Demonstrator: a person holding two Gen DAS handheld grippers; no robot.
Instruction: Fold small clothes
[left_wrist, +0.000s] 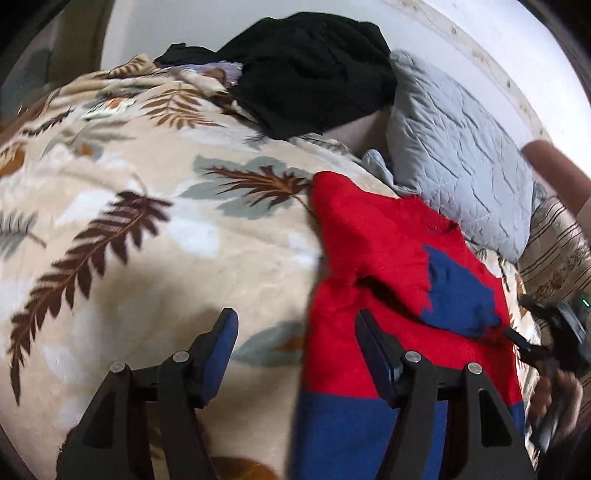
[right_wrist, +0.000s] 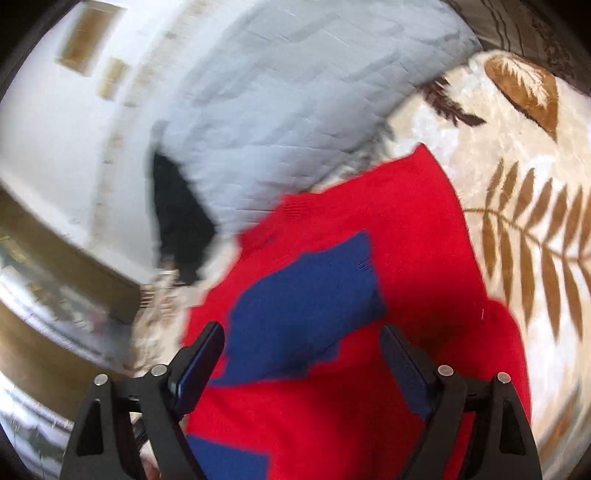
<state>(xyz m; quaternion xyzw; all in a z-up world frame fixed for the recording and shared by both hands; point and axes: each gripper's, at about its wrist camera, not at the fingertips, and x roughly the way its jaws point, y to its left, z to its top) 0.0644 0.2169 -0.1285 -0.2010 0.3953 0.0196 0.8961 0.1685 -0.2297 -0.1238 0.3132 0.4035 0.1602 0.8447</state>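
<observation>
Red-and-blue sweater (left_wrist: 373, 240) on beige leaf-patterned blanket (left_wrist: 147, 240)

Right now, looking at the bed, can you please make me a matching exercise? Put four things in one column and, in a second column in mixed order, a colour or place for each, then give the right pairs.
Things:
1. sweater
2. pillow
3. blanket
4. dark garment

Descriptions:
A. grey and quilted, next to the wall
B. beige with brown leaf prints, covering the bed
C. red with blue patches, lying flat on the blanket
D. black, heaped at the far end of the bed

Pairs: 1-C, 2-A, 3-B, 4-D
</observation>
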